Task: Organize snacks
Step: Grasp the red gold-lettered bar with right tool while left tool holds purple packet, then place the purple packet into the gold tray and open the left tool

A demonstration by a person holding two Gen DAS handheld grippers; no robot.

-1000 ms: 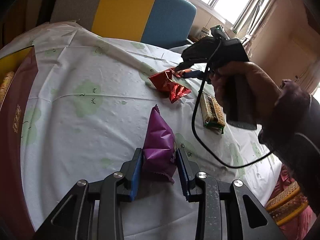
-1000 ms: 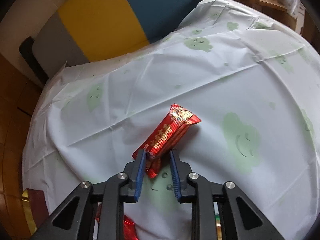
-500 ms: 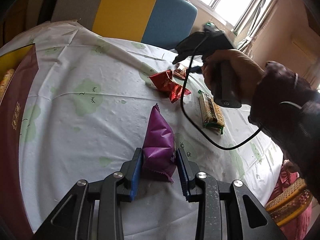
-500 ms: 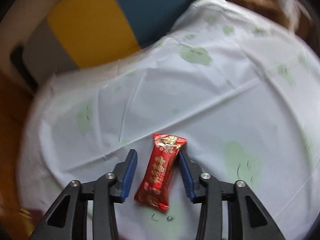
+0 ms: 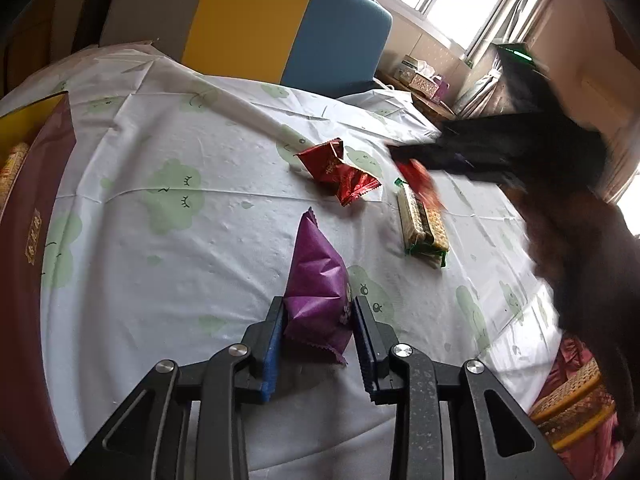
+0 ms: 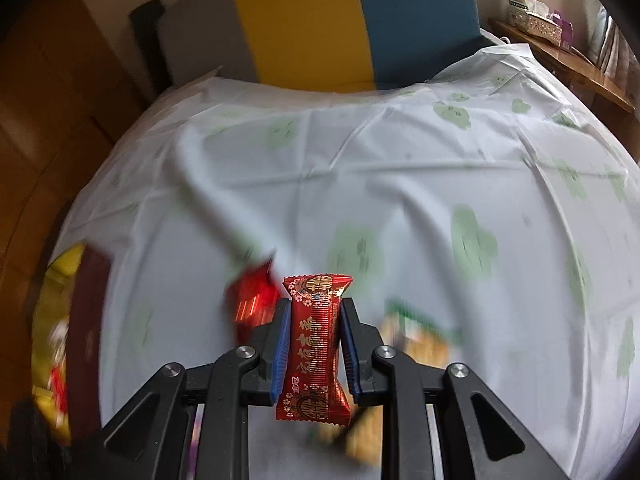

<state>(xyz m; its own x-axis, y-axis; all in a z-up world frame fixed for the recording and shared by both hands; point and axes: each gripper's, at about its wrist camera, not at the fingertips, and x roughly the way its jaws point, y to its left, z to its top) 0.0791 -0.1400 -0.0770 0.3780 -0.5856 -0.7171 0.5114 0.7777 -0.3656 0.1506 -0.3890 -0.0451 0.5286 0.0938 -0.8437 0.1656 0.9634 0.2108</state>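
Note:
My left gripper [image 5: 319,322] is shut on a purple snack packet [image 5: 316,280] that rests on the white tablecloth [image 5: 168,240]. My right gripper [image 6: 313,334] is shut on a red snack bar [image 6: 316,344] with gold print, lifted clear of the cloth. In the left wrist view that gripper [image 5: 408,164] is a dark blur at the right with the red bar [image 5: 422,182] hanging from it. On the cloth lie a crumpled red packet [image 5: 340,170] and a green-edged biscuit pack [image 5: 422,224]. The dark red box [image 5: 24,240] with yellow lining sits at the left edge.
A grey, yellow and blue sofa back [image 5: 256,20] stands behind the table. A hand and dark sleeve [image 5: 580,248] fill the right of the left wrist view. A wicker stool [image 5: 572,412] sits off the table's right edge. Wooden shelves [image 6: 568,56] carry tissue boxes.
The right gripper has closed on the red bar and lifted it off the cloth, swinging over the biscuit pack. The left gripper and purple packet have stayed still.

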